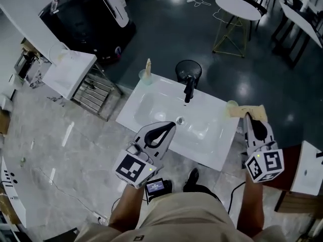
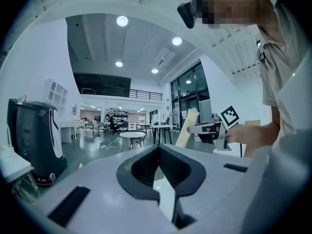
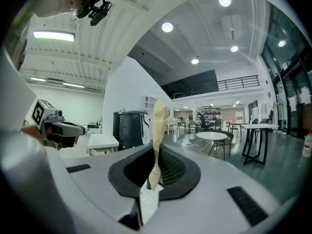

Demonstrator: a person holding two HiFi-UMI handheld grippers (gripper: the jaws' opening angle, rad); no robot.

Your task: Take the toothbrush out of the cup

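Only the right gripper view shows it: my right gripper's (image 1: 247,116) fingers pinch the cream toothbrush (image 3: 158,126) upright. From overhead it hangs at the sink's (image 1: 151,110) right edge, near the cup (image 1: 231,105). My left gripper's (image 1: 171,126) fingers are closed and empty over the sink's front rim. Open floor (image 1: 166,29) lies beyond the sink.

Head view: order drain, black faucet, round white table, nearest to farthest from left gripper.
1. Small metal drain, just ahead of the left gripper.
2. Black faucet, at the back of the white sink.
3. Round white table, far back right.
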